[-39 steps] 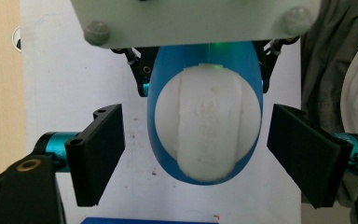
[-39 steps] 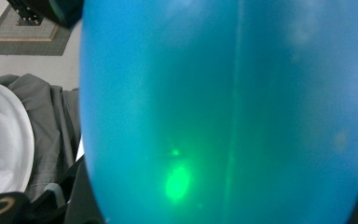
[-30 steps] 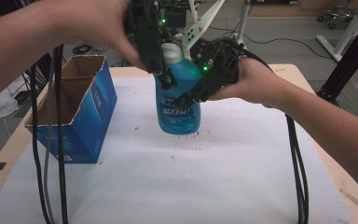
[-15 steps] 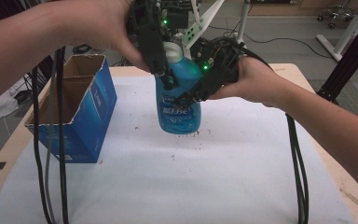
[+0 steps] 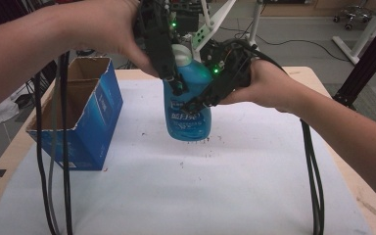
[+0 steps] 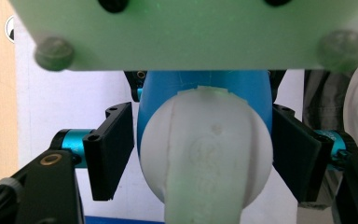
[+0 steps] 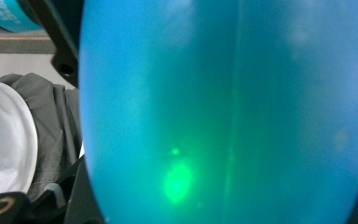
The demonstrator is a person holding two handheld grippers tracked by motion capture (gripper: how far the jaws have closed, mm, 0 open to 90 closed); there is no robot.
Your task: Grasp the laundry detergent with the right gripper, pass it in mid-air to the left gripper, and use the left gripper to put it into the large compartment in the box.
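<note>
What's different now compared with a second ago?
The left hand-held gripper has just been closing its jaws around the white cap; a small gap remains on the left side. The right hand-held gripper, the blue bottle and the cardboard box stayed put.

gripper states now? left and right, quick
Left gripper: jaws have just been closing around the white cap; a gap remains at the left pad, so open.
Right gripper: shut on the blue bottle.

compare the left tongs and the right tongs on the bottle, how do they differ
The left tongs come down around the white cap, and have just been closing. The right tongs come in from the side and are shut on the blue bottle body. Both work on the same upright bottle.
</note>
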